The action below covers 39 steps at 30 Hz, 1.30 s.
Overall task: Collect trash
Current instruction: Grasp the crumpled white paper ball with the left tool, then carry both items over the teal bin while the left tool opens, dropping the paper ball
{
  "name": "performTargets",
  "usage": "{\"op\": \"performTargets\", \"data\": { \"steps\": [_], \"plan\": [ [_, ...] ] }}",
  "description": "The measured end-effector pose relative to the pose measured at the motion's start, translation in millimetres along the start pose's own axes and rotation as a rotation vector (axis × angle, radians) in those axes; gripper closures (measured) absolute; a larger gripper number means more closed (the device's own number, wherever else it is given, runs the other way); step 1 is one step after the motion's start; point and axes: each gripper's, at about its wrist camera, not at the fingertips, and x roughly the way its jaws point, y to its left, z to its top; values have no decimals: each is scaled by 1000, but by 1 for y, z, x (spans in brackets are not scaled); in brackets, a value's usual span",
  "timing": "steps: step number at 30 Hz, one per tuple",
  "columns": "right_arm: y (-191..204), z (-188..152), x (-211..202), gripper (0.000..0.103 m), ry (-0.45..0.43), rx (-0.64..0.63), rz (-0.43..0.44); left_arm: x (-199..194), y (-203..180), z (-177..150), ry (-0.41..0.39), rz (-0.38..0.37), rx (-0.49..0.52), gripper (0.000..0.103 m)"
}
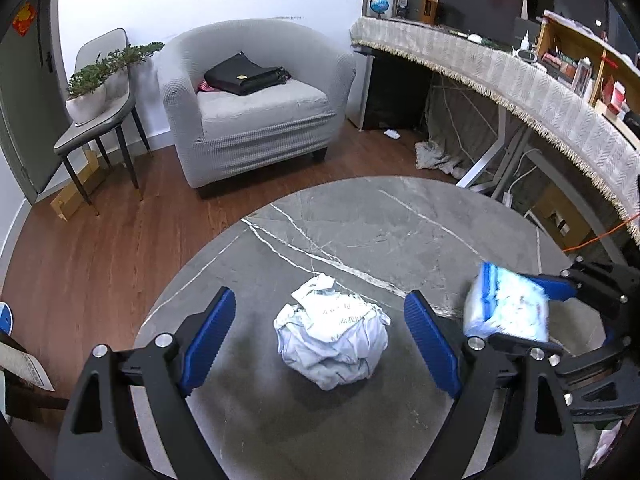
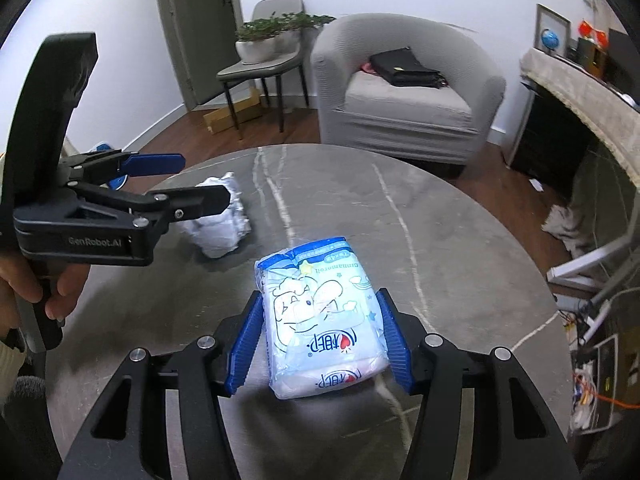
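A crumpled white paper ball lies on the round grey marble table. My left gripper is open, one blue finger on each side of the ball, not touching it. In the right wrist view the ball sits behind the left gripper. My right gripper is shut on a blue and white tissue pack, its pads pressed on both sides. The pack and right gripper also show at the right of the left wrist view.
A grey armchair with a black bag stands beyond the table. A side chair with a potted plant is at the left. A long cloth-covered desk runs along the right. Wooden floor surrounds the table.
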Motion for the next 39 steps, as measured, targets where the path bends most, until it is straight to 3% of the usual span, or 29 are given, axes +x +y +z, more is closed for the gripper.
{"op": "performTargets", "data": {
  "steps": [3, 7, 10, 19, 39],
  "plan": [
    [-5, 2, 2, 46, -2, 17, -10, 10, 0, -1, 35, -9, -6, 19],
    [-4, 1, 3, 46, 3, 14, -16, 16, -2, -3, 53, -16, 0, 39],
    [-3, 1, 3, 46, -1, 21, -14, 12, 1, -3, 38, -18, -14, 47],
    [14, 10, -3, 46, -22, 8, -24, -26, 25, -22, -13, 15, -75, 48],
    [119, 23, -14, 46, -68, -73, -3, -121, 90, -104, -82, 166, -191, 48]
  ]
}}
